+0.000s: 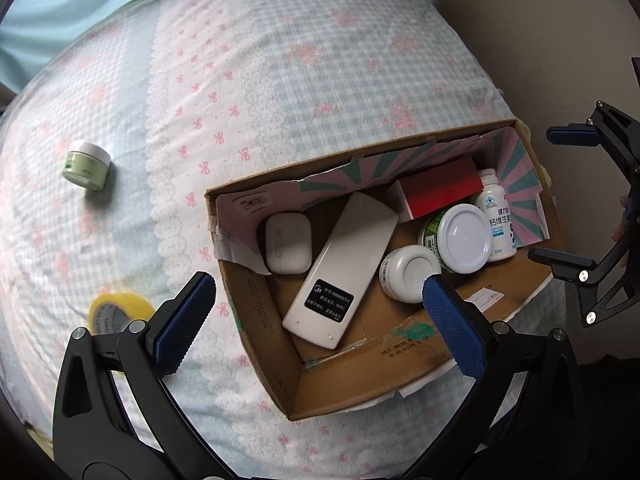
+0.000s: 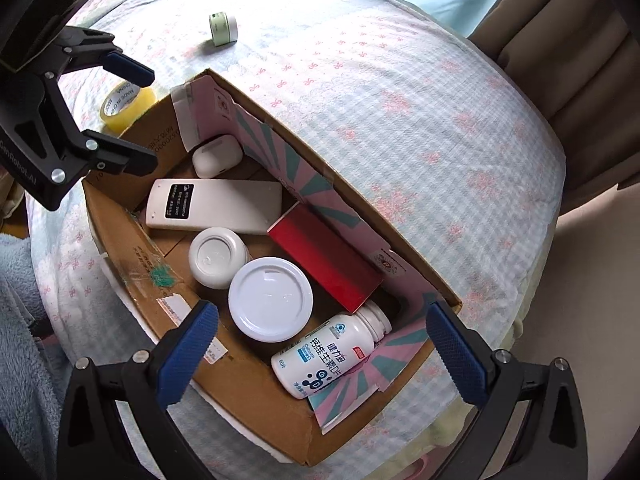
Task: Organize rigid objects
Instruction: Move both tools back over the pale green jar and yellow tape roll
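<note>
Nearest your left gripper [image 1: 320, 320], both blue pads stand wide apart and hold nothing; the tips hang over the near end of the cardboard box [image 1: 256, 320]. Your right gripper [image 2: 320, 344] is likewise spread wide and empty, poised over the opposite end of the box.

Inside the box, working outward from the right gripper, locate the following:
1. A white pill bottle [image 2: 328, 356] lies on its side in the near corner, against the striped pink and green lining.
2. A jar with a wide white lid [image 2: 270, 300] sits just beside the bottle.
3. A small white jar [image 2: 216, 258] sits close beside the wide lid; whether they touch cannot be told.
4. A red box [image 2: 324, 260] leans along the lined wall.
5. A white remote [image 2: 216, 204] lies face down across the floor of the box, its black label up.
6. A white earbud case [image 2: 216, 156] rests in the far corner, beyond the remote.

Outside the box, two items lie on the checked bedsheet [image 2: 400, 80]. A yellow tape roll [image 2: 126, 106] sits just beside the far end of the box, below your left gripper. A small green jar [image 2: 223, 29] lies on its side farther out, well apart from the box.
</note>
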Tool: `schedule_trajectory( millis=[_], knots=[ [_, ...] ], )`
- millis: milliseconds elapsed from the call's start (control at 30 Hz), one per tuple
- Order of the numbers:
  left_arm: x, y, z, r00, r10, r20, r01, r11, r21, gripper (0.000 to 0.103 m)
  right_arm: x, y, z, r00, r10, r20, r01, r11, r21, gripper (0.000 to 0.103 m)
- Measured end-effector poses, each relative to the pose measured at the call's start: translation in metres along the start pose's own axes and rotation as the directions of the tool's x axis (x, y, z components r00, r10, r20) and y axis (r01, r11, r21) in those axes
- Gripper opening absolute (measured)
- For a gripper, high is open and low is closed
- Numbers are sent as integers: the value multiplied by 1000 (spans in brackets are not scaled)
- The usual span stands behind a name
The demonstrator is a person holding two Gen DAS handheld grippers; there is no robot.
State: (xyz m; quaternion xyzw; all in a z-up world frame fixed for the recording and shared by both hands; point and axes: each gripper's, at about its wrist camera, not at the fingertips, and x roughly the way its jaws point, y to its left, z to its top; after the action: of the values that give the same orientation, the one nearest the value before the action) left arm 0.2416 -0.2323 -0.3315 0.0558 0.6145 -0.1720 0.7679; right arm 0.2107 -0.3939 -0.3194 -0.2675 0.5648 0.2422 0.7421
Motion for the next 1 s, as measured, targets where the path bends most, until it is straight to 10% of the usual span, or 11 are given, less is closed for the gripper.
schedule_trajectory(
  millis=[533,1000],
  knots=[
    [-125,66,-54,976,119,181,-132,990,59,103,-105,30,29,989,-126,81,87,922,377,103],
    [-207,249,-100,960,108,258,-123,991,45,103,-151,163,109,974,-126,188,-44,709,703,103]
  ],
)
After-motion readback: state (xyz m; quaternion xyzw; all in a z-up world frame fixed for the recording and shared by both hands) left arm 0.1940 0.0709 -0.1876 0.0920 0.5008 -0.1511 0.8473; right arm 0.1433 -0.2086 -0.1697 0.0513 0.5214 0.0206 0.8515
